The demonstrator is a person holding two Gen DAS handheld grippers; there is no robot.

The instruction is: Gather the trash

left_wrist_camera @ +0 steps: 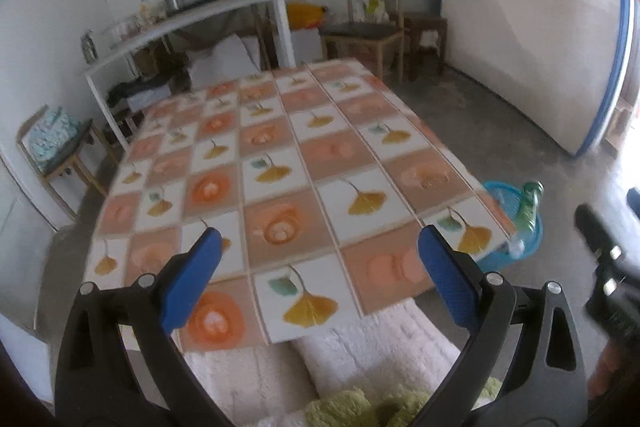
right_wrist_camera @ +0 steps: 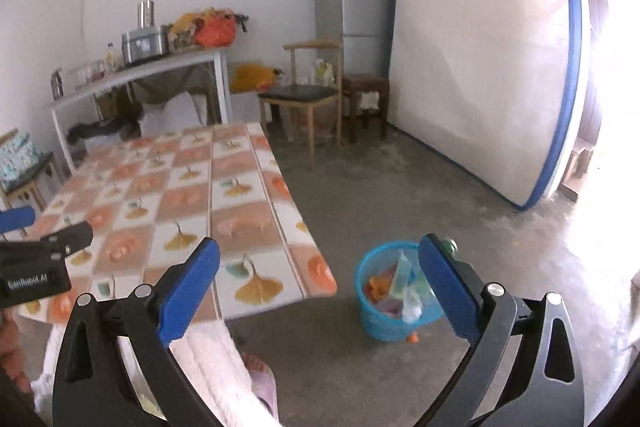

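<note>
A blue mesh waste basket (right_wrist_camera: 384,319) stands on the floor right of the table, filled with coloured wrappers and plastic scraps. A green bottle (left_wrist_camera: 529,205) leans upright in the basket (left_wrist_camera: 520,251). My left gripper (left_wrist_camera: 320,251) hangs open over the near end of the table (left_wrist_camera: 280,167), nothing between its blue pads. My right gripper (right_wrist_camera: 320,267) is open too, above the floor between the table's corner (right_wrist_camera: 312,279) and the basket, with nothing in it. Part of each gripper shows at the edge of the other's view.
The table wears a tiled cloth printed with ginkgo leaves. A wooden chair (right_wrist_camera: 308,95), a stool, a fridge (right_wrist_camera: 352,3) and a mattress (right_wrist_camera: 480,67) leaning on the wall stand behind. A cluttered white shelf (left_wrist_camera: 192,23) lines the back wall. A person's pink-clad legs are below me.
</note>
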